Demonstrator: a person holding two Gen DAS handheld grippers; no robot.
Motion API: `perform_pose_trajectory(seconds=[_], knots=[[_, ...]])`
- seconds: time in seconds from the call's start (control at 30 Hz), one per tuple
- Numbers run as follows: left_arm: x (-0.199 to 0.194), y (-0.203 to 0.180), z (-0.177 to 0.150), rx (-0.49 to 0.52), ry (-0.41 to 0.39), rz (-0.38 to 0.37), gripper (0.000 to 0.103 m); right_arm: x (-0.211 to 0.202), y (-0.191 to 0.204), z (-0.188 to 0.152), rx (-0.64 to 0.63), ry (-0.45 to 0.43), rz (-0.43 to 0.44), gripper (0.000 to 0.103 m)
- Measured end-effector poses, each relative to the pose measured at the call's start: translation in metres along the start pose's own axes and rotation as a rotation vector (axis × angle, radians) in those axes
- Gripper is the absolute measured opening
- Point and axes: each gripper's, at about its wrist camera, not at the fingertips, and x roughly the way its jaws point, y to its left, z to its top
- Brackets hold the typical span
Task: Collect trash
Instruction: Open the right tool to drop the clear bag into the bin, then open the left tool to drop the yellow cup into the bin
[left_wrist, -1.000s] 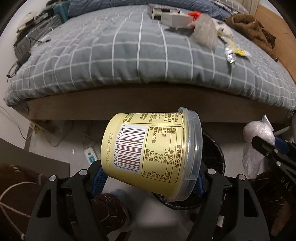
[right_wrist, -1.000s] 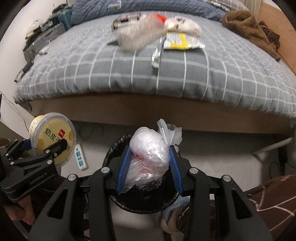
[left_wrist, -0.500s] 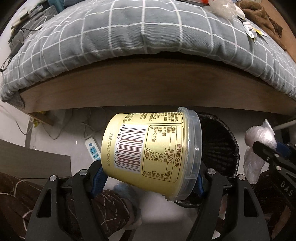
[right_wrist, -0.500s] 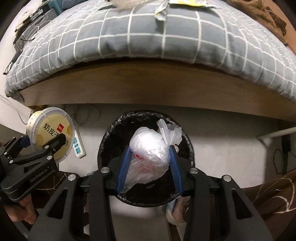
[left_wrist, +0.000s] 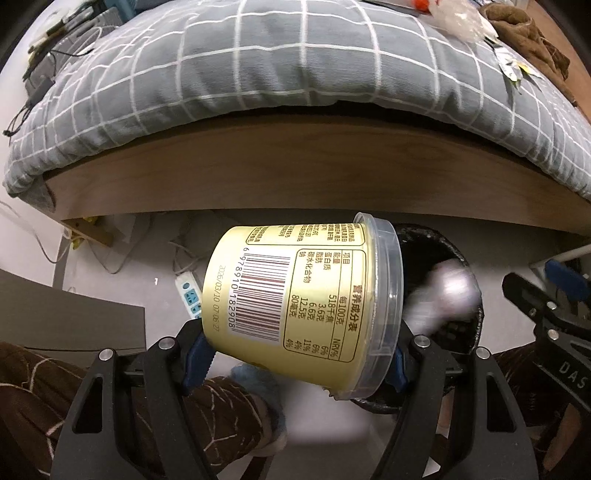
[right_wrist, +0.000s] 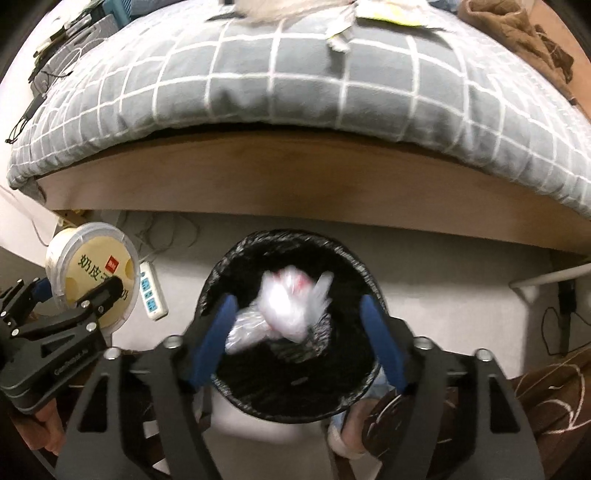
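Pinching yellow tub (left_wrist: 303, 295), left tool (left_wrist: 295, 350), right tool (right_wrist: 295, 339) spread, bag (right_wrist: 284, 314) inside bin rim (right_wrist: 229, 258)

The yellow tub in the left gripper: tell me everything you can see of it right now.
The yellow tub is a round, tapered plastic cup with a clear lid. It lies on its side, lid end toward the black bin, clamped across its length between the left gripper's blue-padded jaws. Its wall carries a barcode, a printed date and a nutrition table in Chinese; the lid's top shows Chinese characters and a small red square. It hangs in the air left of the bin, touching only the pads.
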Motion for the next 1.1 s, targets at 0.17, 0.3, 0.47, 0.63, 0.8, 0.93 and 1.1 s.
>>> perform_pose_trajectory(seconds=[0.17,0.3,0.47,0.63,0.8,0.93,1.1], knots=[[0.001,-0.019,0.003,0.024,0.001,-0.025,0.071,-0.005,-0.021,0.003,0.02,-0.029,-0.041,0.095],[0.001,-0.037,0.007,0.039,0.004,-0.054,0.071,-0.005,-0.043,-0.007,0.028,-0.02,-0.067,0.095],[0.005,-0.063,0.01,0.064,0.016,-0.079,0.068,-0.01,-0.061,-0.02,0.043,-0.033,-0.092,0.095],[0.01,-0.096,0.01,0.114,0.023,-0.098,0.067,-0.012,-0.084,-0.031,0.08,-0.033,-0.116,0.095],[0.013,-0.121,0.005,0.15,0.03,-0.113,0.067,-0.011,-0.1,-0.036,0.123,-0.024,-0.128,0.095],[0.01,-0.127,0.004,0.165,0.026,-0.129,0.067,-0.011,-0.104,-0.036,0.137,-0.025,-0.134,0.095],[0.011,-0.125,0.008,0.168,0.01,-0.129,0.069,-0.009,-0.1,-0.034,0.134,-0.028,-0.136,0.095]])
